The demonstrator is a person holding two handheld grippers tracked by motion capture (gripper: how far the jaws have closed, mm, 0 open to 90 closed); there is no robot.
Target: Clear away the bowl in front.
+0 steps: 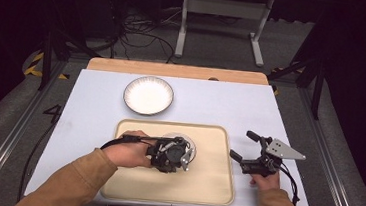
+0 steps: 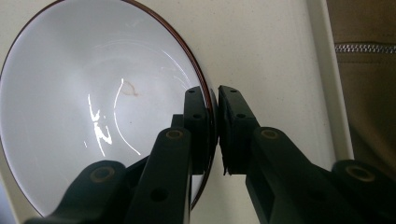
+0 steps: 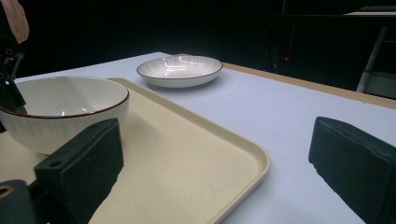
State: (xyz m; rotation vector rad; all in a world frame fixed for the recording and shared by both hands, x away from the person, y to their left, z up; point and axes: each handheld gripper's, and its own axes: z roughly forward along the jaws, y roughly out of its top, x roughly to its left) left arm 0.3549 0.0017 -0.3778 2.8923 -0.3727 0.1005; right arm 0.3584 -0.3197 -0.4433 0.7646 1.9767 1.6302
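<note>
A white bowl [image 1: 191, 145] with a thin dark rim stands on a beige tray [image 1: 214, 186]. My left gripper [image 1: 185, 156] reaches over it from the left. In the left gripper view the bowl [image 2: 84, 107] lies below, and the left gripper [image 2: 216, 100] is shut on its rim, one jaw inside and one outside. My right gripper [image 1: 244, 145] rests on the table just right of the tray, open and holding nothing. In the right gripper view the right gripper [image 3: 217, 140] looks across the tray [image 3: 187, 154] toward the bowl [image 3: 65, 109].
A shallow white ribbed plate [image 1: 148, 95] sits on the pale table [image 1: 231, 104] behind the tray; the right gripper view has this plate [image 3: 180, 70] too. A wooden strip [image 1: 174, 70] runs along the table's far edge. Dark floor with cables and a metal stand lies beyond.
</note>
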